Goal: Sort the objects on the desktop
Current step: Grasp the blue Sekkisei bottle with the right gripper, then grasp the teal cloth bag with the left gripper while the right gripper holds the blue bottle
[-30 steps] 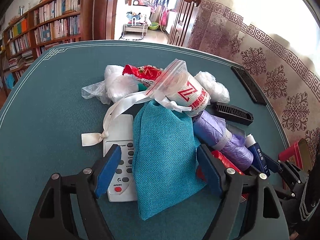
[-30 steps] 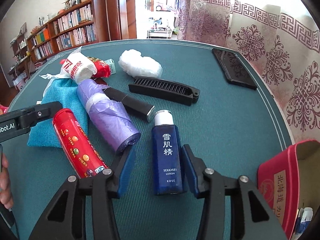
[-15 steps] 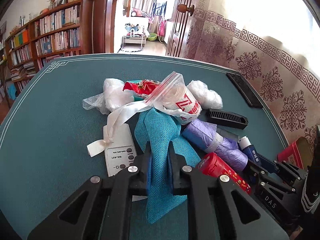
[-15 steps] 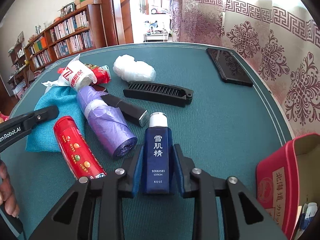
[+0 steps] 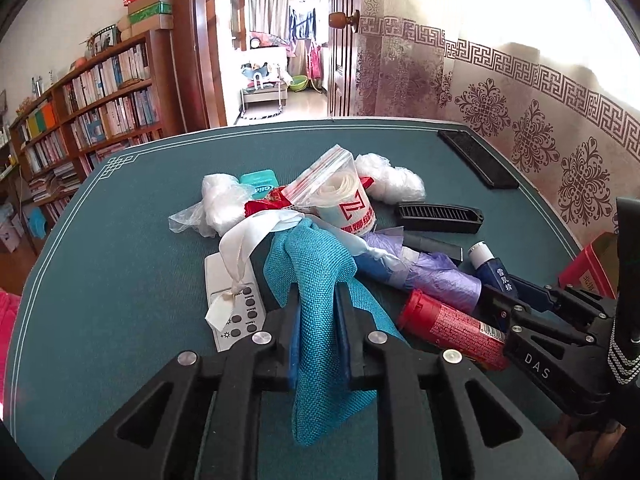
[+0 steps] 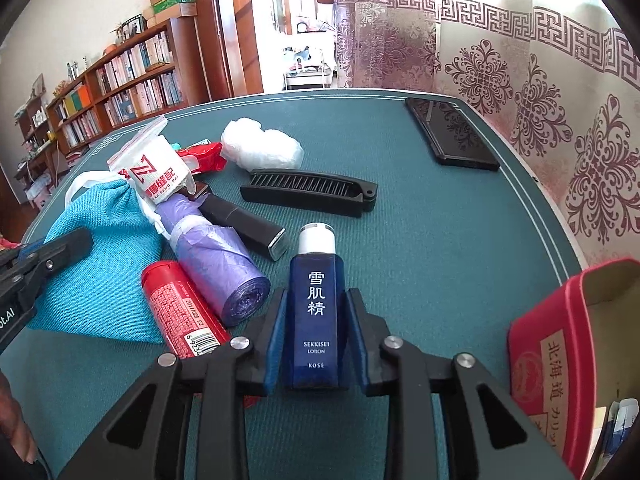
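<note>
Two grips in hand: both grippers had clamped an item from the pile, so the step was the pick, with placing yet to come.
Left gripper (image 5: 318,344): jaws pinched tight on the teal fabric pouch (image 5: 316,280), which hung bunched between the pads with its top raised above the table (image 5: 120,240).
Right gripper (image 6: 316,344): jaws pressed on both sides of the blue lotion bottle (image 6: 316,312), white cap pointing away; whether it had left the table could not be told.
Next move, as a judgement: the bottle probably belonged in the red box (image 6: 560,344) at the right, so it needed lifting clear and carrying over the rim; the pouch's white ribbon (image 5: 240,240) trailed over the white remote (image 5: 236,304) and might drag it.
Counts: one red tube (image 6: 180,312), one purple bag roll (image 6: 216,260), one black comb (image 6: 308,192), one black phone (image 6: 452,132), one bagged white roll (image 6: 156,172), two crumpled clear plastic wads (image 5: 224,204) (image 5: 392,180), one remote, one red box.
</note>
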Demonstrator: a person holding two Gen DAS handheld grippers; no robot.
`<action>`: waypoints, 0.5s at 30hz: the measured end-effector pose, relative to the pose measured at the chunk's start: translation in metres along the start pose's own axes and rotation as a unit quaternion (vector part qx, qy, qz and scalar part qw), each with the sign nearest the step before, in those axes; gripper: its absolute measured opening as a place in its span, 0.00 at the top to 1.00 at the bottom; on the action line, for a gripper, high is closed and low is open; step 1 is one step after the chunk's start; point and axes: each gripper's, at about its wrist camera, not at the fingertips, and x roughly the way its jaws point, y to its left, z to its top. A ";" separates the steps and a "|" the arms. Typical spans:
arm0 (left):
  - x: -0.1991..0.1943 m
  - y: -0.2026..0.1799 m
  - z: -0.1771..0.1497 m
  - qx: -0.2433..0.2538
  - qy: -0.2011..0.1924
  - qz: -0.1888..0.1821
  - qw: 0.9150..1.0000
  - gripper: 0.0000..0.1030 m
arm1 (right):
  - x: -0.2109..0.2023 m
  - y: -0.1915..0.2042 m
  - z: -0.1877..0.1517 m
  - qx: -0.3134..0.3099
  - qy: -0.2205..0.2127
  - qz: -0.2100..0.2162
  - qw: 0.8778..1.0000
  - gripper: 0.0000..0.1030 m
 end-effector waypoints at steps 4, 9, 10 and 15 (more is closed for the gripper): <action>0.009 -0.001 -0.003 -0.005 0.016 -0.010 1.000 0.42 | 0.001 -0.002 0.000 0.004 0.003 0.006 1.000 0.69; 0.019 -0.009 -0.004 0.012 0.031 0.000 0.999 0.34 | 0.002 -0.002 0.001 0.004 0.004 0.008 1.000 0.69; 0.021 -0.010 -0.005 0.014 0.033 0.003 0.999 0.34 | 0.002 -0.003 0.001 0.004 0.004 0.008 1.000 0.69; 0.017 -0.007 -0.005 0.014 0.020 -0.001 1.000 0.46 | 0.002 -0.001 0.000 0.002 0.003 0.006 1.000 0.69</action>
